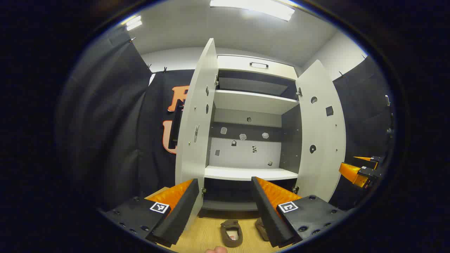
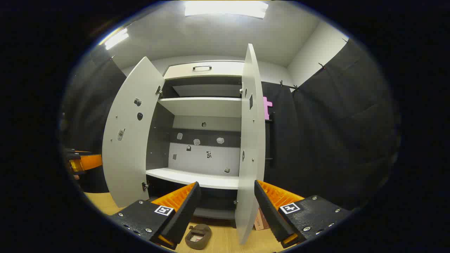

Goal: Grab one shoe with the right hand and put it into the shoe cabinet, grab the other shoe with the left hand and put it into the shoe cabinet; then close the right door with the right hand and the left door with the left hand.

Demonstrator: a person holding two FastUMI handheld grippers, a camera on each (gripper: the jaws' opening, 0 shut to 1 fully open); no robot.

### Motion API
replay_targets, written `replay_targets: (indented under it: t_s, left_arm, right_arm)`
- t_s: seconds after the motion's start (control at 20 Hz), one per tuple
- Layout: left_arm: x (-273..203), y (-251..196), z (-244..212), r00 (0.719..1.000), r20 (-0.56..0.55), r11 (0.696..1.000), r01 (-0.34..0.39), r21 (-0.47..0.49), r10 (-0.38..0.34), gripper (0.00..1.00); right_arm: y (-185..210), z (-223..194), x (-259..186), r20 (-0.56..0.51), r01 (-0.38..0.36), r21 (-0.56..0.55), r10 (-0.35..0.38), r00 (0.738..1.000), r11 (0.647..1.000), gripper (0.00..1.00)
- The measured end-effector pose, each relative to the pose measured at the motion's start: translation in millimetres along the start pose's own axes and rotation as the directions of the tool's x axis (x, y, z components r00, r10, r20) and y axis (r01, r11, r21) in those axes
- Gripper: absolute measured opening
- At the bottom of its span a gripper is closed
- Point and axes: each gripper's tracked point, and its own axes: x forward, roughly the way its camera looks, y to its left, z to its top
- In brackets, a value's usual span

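Left gripper view puts its own tongs point(image 1: 225, 211) nearest, jaws spread wide with nothing between them. Just past them, low on the wooden floor point(image 1: 207, 235), lie two brown shoes: one point(image 1: 232, 233) in the middle showing its opening, the other point(image 1: 261, 227) partly hidden behind the right-hand finger. In the right gripper view the right tongs point(image 2: 225, 214) also gape empty, and one shoe point(image 2: 198, 236) sits on the floor just beyond the left-hand finger.

Neither shoe is lifted yet, so the step in hand looks like the first grab with the right tongs. To do it well, I'd drop the tongs low over the shoe, straddle its sides near the opening, and close firmly before lifting, steering clear of the right door's point(image 2: 250, 147) lower edge, which stands close by.

Farther off is the shoe cabinet point(image 1: 246, 116), its two doors, including the left door point(image 1: 197, 123), swung open. I count two white shelves, both bare, and one handle on the top panel.
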Motion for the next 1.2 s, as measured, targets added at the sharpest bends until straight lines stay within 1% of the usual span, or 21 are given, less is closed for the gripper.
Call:
replay_targets:
  t_s: [0.25, 0.3, 0.35, 0.65, 0.7, 0.75, 0.8, 0.85, 1.0, 1.05, 1.1, 1.2]
  left_arm:
    - [-1, 3, -5, 1.0, -0.008, 1.0, -0.008, 0.012, 0.008, 0.96]
    - [-1, 1, -5, 1.0, -0.007, 1.0, -0.004, 0.013, 0.004, 0.99]
    - [-2, 1, -6, 1.0, -0.007, 1.0, -0.003, 0.017, 0.004, 0.96]
    - [-2, -2, -8, 1.0, -0.012, 1.0, 0.011, 0.022, -0.011, 0.96]
    - [-2, -2, -8, 1.0, -0.012, 1.0, 0.01, 0.023, -0.01, 0.96]
    - [-3, -1, -8, 1.0, -0.014, 1.0, 0.009, 0.025, -0.009, 0.99]
    - [-2, -1, -8, 1.0, -0.014, 1.0, 0.011, 0.026, -0.01, 0.99]
    - [-2, -1, -7, 1.0, -0.011, 1.0, 0.011, 0.029, -0.011, 0.96]
    - [-3, -3, -8, 1.0, -0.008, 1.0, 0.012, 0.025, -0.011, 0.99]
    - [-3, -3, -8, 1.0, -0.009, 1.0, 0.013, 0.023, -0.012, 0.99]
    - [-3, -3, -10, 1.0, -0.015, 1.0, 0.009, 0.025, -0.009, 0.96]
    - [-2, -1, -16, 1.0, -0.021, 1.0, 0.001, 0.026, -0.001, 0.96]
  right_arm:
    - [4, -12, -1, -0.034, -0.007, 0.004, 0.007, 0.999, 1.0, 0.94]
    - [5, -12, -2, -0.039, -0.008, 0.011, 0.008, 0.999, 1.0, 0.94]
    - [5, -12, -2, -0.042, -0.006, 0.016, 0.006, 0.999, 1.0, 0.94]
    - [2, -8, -7, -0.036, 0.012, 0.011, -0.012, 0.999, 1.0, 0.94]
    - [1, -7, -8, -0.035, 0.014, 0.012, -0.013, 0.999, 1.0, 0.97]
    - [1, -6, -9, -0.033, 0.015, 0.013, -0.015, 0.999, 1.0, 0.94]
    - [1, -5, -9, -0.03, 0.017, 0.012, -0.016, 0.999, 1.0, 0.94]
    - [1, -3, -9, -0.026, 0.017, 0.011, -0.017, 1.0, 1.0, 0.94]
    - [4, -1, -7, -0.022, 0.013, 0.012, -0.013, 1.0, 1.0, 0.94]
    - [5, 0, -6, -0.02, 0.009, 0.012, -0.009, 1.0, 1.0, 0.94]
    - [6, 0, -5, -0.018, 0.004, 0.01, -0.004, 1.0, 1.0, 0.94]
    - [9, -1, 0, -0.018, -0.004, 0.005, 0.004, 1.0, 1.0, 0.94]
